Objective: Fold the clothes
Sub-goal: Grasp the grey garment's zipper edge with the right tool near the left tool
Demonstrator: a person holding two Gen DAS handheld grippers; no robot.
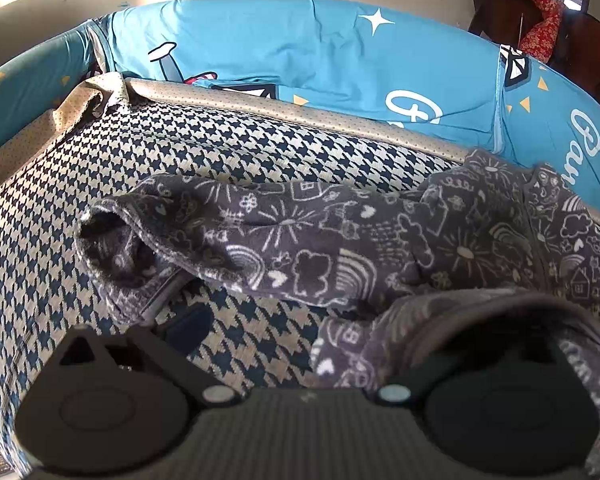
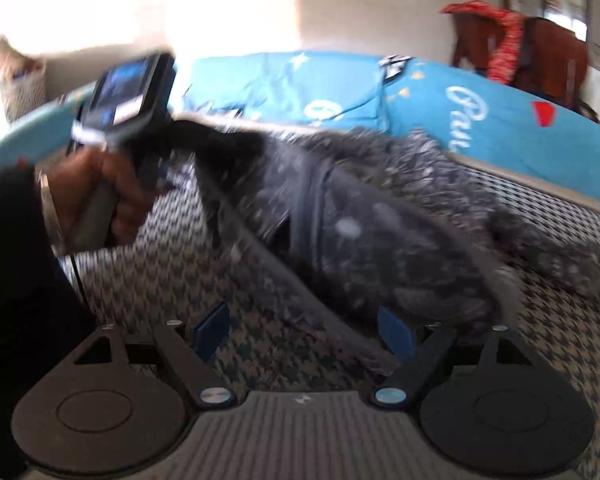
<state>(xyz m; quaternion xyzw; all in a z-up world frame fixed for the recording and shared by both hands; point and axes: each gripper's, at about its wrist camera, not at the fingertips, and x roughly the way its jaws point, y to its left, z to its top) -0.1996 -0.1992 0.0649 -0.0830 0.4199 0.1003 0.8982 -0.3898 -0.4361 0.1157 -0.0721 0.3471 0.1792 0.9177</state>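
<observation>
**Clerk:** Item one?

**Keeper:** Dark grey fleece garment with white doodle print of suns, rainbows and houses [image 1: 340, 240]. It lies crumpled on the navy-and-beige houndstooth blanket [image 1: 220, 152], towards its right half. One tubular opening, a sleeve or a leg, points left.

**Clerk:** The tongs?

**Keeper:** Left gripper [image 1: 312, 328]: jaws spread wide. One blue-padded finger [image 1: 188, 328] is bare and sits just under the tubular opening. The other finger is buried under a fold of the garment. Bare blanket shows between the jaws. Right gripper [image 2: 304, 334]: jaws wide, both blue pads [image 2: 212, 332] clear. A blurred edge of the garment runs down between them, unclamped.

**Clerk:** Who holds them?

**Keeper:** In the right wrist view, one hand [image 2: 112, 196] wraps the left gripper's handle. There is a metal bangle [image 2: 50, 208] at the wrist and a black sleeve [image 2: 20, 280] below it. Dark cloth rises to that gripper's front end, but the blur hides the contact.

**Clerk:** Surroundings?

**Keeper:** Tan dotted sheet border [image 1: 300, 108] along the far side of the blanket. Behind it, a turquoise bed cover with a white star and white script lettering [image 1: 320, 48]. Far right, a red floral cloth [image 1: 540, 12] draped over brown wooden furniture [image 1: 500, 8]. Pale wall beyond, sunlit.
</observation>
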